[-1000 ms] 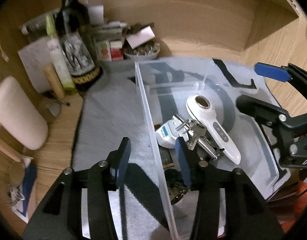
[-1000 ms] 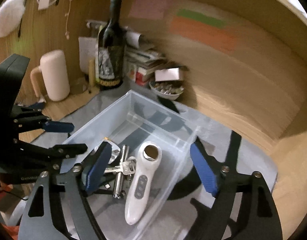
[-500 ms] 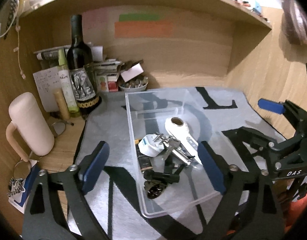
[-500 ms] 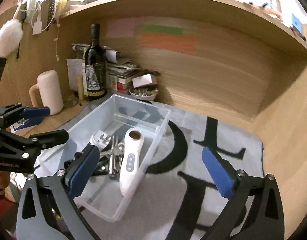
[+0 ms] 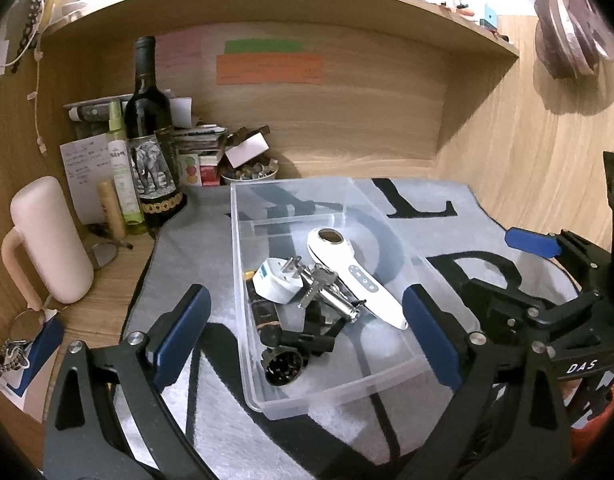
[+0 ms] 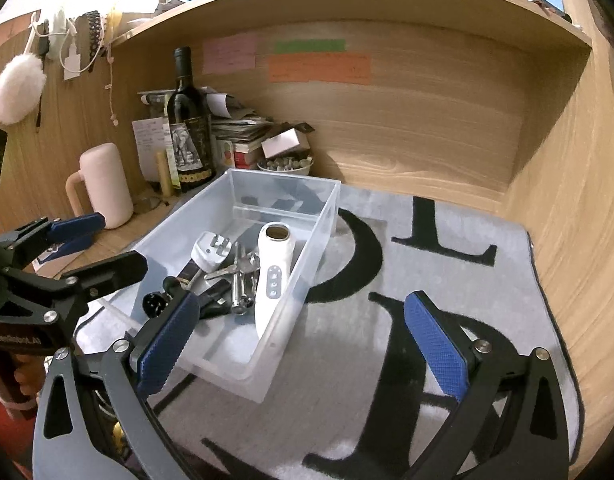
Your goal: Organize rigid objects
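Observation:
A clear plastic bin [image 5: 243, 240] [image 6: 327, 216] stands on the grey rug. In it lie a white handheld device [image 5: 353, 276] [image 6: 273, 264], a white plug adapter [image 5: 273, 284] [image 6: 211, 250], keys with a metal tool [image 5: 331, 294] [image 6: 239, 276] and black parts [image 5: 285, 362] [image 6: 155, 302]. My left gripper [image 5: 307, 334] is open and empty, held back above the bin's near end. My right gripper [image 6: 303, 344] is open and empty, near the bin's right corner. Each gripper shows in the other's view [image 5: 547, 276] [image 6: 79, 248].
A wine bottle [image 5: 149, 136] [image 6: 187, 128], a green-capped spray bottle [image 5: 121, 168], a pink mug [image 5: 47, 244] [image 6: 105, 186], stacked books and a small bowl [image 5: 249, 172] [image 6: 285, 166] crowd the back left corner. Wooden walls close the back and right. The rug [image 6: 447, 280] has black letters.
Both grippers have pulled back and up from the bin. The left gripper's jaws have opened wide. The bin's contents have not moved.

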The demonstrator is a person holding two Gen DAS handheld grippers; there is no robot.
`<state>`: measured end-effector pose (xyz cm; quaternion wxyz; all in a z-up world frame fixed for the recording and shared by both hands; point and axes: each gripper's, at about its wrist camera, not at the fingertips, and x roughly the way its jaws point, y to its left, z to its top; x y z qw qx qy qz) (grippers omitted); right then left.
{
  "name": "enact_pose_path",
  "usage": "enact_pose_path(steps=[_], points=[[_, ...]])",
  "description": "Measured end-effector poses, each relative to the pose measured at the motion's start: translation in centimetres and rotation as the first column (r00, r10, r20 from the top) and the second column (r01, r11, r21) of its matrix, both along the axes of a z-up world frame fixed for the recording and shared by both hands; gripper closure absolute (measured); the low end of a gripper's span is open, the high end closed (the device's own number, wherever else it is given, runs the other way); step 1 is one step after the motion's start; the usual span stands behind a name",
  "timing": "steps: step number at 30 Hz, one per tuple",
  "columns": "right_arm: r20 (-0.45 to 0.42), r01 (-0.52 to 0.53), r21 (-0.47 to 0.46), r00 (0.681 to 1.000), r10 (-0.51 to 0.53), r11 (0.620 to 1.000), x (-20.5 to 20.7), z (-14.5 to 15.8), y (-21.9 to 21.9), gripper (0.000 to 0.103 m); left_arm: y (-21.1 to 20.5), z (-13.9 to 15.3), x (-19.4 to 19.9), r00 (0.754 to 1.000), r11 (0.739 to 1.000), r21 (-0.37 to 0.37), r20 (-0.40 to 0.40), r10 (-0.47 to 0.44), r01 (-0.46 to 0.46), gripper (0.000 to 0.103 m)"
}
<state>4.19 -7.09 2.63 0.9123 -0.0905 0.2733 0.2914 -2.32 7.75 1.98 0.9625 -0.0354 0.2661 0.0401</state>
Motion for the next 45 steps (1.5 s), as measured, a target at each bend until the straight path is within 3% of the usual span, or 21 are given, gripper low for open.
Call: enact_pose_path(steps=[45], points=[[0.004, 0.005, -0.009, 1.0, -0.005, 1.0, 0.4, 0.07, 0.5, 0.0, 0.66, -1.14, 0.53, 1.0, 0.999, -0.042, -0.007, -0.006, 0.006, 0.005]])
